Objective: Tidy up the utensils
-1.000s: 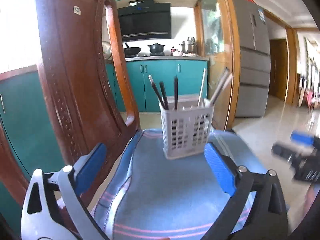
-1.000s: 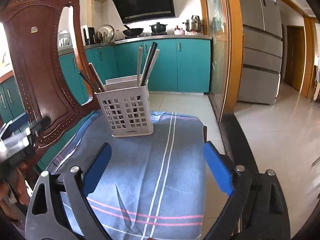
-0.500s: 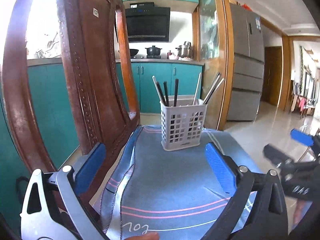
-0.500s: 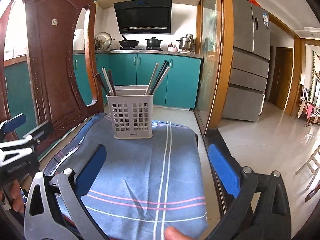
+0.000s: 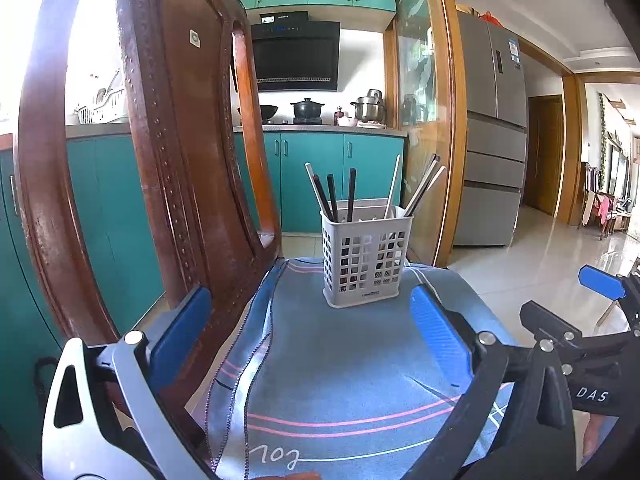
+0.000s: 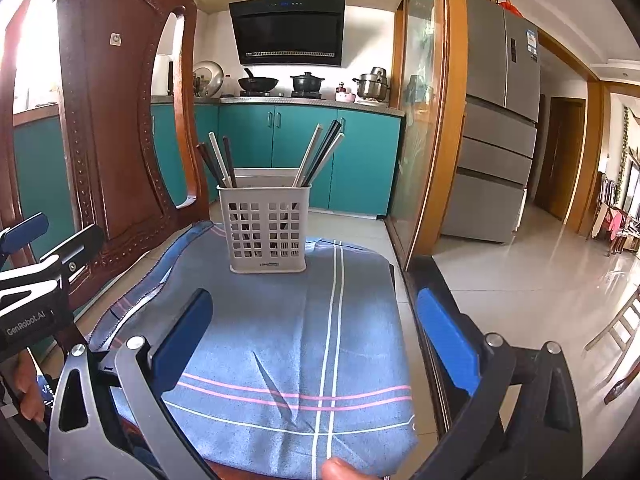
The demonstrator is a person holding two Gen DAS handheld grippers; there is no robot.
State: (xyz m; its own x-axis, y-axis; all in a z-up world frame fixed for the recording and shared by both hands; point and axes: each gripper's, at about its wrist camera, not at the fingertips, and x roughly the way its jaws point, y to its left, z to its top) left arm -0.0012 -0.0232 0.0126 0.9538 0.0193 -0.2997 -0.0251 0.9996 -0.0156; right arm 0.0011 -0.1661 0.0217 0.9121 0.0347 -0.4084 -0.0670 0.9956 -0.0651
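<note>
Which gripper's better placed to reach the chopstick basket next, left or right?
Marginally right, though both are open and back. The right gripper faces the basket squarely; the left gripper has the chair crowding its side.

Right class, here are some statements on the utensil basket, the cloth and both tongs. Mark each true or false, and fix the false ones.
1. The basket stands upright on the cloth. True.
2. The chopsticks lie flat on the cloth. False: they stand in the basket.
3. Left tongs and right tongs are open and hold nothing. True.
4. The basket is red. False: it is pale grey.
</note>
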